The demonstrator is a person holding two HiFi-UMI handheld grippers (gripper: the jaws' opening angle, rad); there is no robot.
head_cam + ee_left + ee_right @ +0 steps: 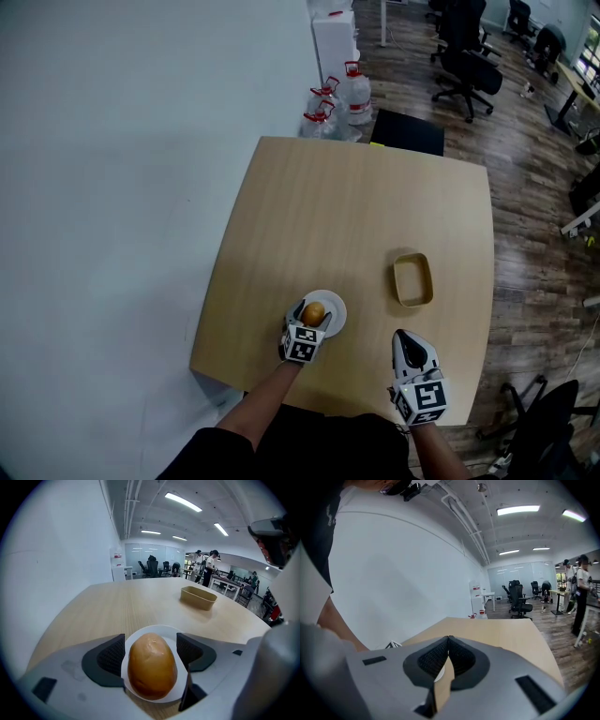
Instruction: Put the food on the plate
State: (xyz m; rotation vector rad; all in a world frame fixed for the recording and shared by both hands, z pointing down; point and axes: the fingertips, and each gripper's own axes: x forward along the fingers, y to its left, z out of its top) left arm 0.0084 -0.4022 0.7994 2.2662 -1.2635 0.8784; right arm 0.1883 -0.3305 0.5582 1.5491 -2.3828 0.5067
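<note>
An orange-brown, egg-shaped piece of food [313, 312] [152, 667] lies on a small white plate [337, 314] [154, 631] near the front edge of the wooden table [356, 206]. My left gripper [314, 319] [151, 651] is open over the plate, one jaw on each side of the food, with a thin strip of white plate showing between the food and the pads. My right gripper [405, 336] [449, 641] hovers over the table's front right part, shut, with nothing held between its jaws.
A tan rectangular container [412, 279] [198, 597] sits on the table right of the plate. Beyond the far edge stand water bottles [342, 98], a black chair back [407, 131] and office chairs [466, 56]. People stand far off in the room [208, 566].
</note>
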